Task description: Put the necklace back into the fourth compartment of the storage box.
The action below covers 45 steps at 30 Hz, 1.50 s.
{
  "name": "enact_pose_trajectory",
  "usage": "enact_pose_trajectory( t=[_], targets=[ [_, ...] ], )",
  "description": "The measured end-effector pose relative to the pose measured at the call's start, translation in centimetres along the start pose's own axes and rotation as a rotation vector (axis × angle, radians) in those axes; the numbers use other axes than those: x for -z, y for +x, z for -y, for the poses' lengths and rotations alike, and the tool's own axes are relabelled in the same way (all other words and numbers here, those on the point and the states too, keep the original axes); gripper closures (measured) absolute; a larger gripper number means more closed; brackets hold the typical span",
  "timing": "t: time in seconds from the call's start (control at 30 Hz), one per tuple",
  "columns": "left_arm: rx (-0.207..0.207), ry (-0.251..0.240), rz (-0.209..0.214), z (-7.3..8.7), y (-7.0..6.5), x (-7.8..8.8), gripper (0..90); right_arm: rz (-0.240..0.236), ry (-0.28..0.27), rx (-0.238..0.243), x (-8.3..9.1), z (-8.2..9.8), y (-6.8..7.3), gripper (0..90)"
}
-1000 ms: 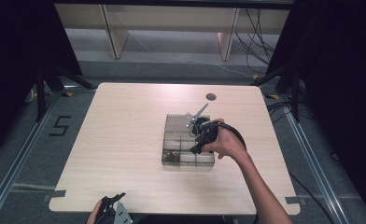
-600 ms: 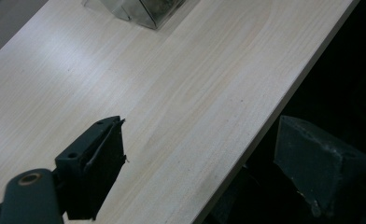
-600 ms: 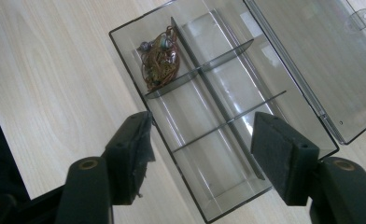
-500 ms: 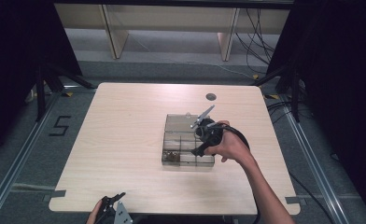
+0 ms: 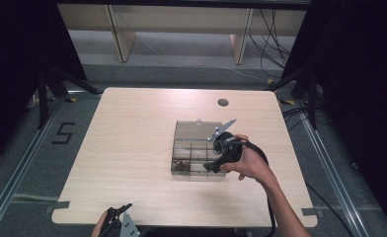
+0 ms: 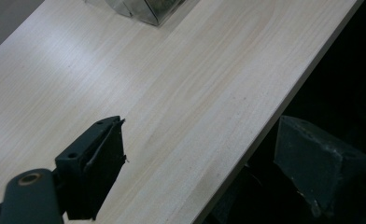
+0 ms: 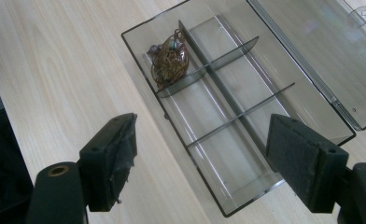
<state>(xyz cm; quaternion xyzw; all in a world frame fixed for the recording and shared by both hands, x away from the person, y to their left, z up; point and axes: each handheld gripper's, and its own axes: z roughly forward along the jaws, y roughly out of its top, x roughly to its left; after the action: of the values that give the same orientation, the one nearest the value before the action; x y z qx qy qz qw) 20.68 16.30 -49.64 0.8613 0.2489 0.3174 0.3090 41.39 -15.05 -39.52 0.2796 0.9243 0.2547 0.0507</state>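
A smoky clear compartment box (image 5: 191, 153) lies at the table's centre right, its lid (image 5: 196, 129) folded back flat. A tangle of copper wire and beads (image 7: 169, 63) rests in one corner compartment; in the high view the tangle (image 5: 181, 166) sits at the near left of the box. A hand holds my right gripper (image 5: 211, 168) over the box's near right part. Its jaws have just been opening and stand wide, and the right gripper (image 7: 204, 126) grips nothing, with the box (image 7: 218, 93) below it. My left gripper (image 5: 117, 217) hovers open at the table's near edge.
The pale wooden table (image 5: 132, 148) has a dark round hole (image 5: 223, 102) near its far edge. In the left gripper view the table's edge (image 6: 265, 126) runs between the jaws, with a corner of the box (image 6: 144, 7) at the top. Cables lie on the floor to the right.
The right hand and its gripper have shifted a little toward the near right of the box. The left gripper has kept still.
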Motion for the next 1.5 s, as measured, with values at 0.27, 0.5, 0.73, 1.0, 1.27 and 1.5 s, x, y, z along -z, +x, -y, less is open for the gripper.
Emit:
enact_pose_trajectory(
  t=[0.27, 0.5, 0.73, 1.0, 1.27, 1.5],
  targets=[
    [0.027, -0.018, 0.017, 0.1, -0.3, -0.2, 15.4, -0.006, -0.029, 0.009, -0.4, 1.6, 0.6, 25.6],
    [0.016, -0.004, 0.016, 0.1, -0.2, -0.1, 15.4, -0.004, -0.048, -0.008, -0.3, 2.7, 1.3, 25.9],
    [0.012, 0.007, 0.011, 0.1, -0.3, -0.2, 15.4, -0.008, -0.084, 0.033, -0.4, 3.4, 1.8, 26.0],
    [-0.001, -0.002, 0.008, 0.1, -0.1, -0.1, 15.4, -0.005, -0.084, 0.027, -0.5, 4.0, 2.5, 26.0],
    [0.01, -0.008, 0.005, 0.0, -0.2, -0.1, 15.4, -0.025, -0.071, 0.035, -0.4, 4.7, 2.9, 24.7],
    [0.014, -0.01, 0.005, 0.1, -0.2, 0.0, 15.4, -0.039, -0.085, 0.025, -0.3, 5.4, 3.0, 24.0]
  ],
)
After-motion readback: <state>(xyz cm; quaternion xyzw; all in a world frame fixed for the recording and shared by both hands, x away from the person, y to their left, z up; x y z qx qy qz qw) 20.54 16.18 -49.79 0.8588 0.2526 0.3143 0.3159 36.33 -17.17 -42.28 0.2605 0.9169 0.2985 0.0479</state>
